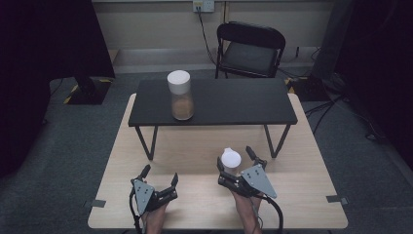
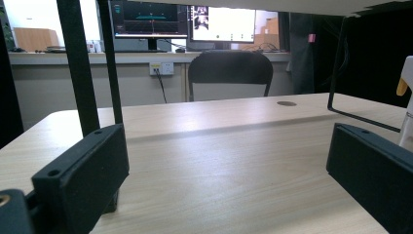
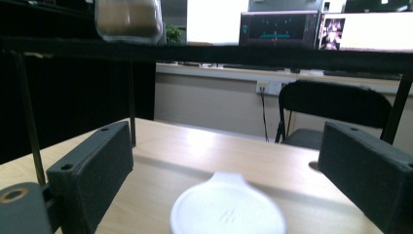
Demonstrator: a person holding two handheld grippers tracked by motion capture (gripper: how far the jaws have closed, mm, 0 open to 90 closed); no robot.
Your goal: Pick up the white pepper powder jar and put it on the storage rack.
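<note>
A small white-capped container (image 1: pixel 231 159) stands on the wooden table (image 1: pixel 204 207), in front of a low black shelf (image 1: pixel 234 100). My right gripper (image 1: pixel 235 158) is open, one jaw on either side of the container and neither touching it. In the right gripper view the round white cap (image 3: pixel 228 210) lies low between the wide-apart jaws of the right gripper (image 3: pixel 226 161). My left gripper (image 1: pixel 159 179) rests open and empty near the table's front left; in its own view the left gripper (image 2: pixel 224 161) faces bare tabletop. A jar (image 1: pixel 180 95) with a white lid and brown contents stands on the shelf.
The shelf's thin black legs (image 1: pixel 146 141) stand on the table just beyond both grippers. A black folding chair (image 1: pixel 251 48) sits behind the table. In the left gripper view the white container (image 2: pixel 406 97), with an orange part, stands at the right edge. The jar's base (image 3: pixel 129 19) sits above the shelf edge.
</note>
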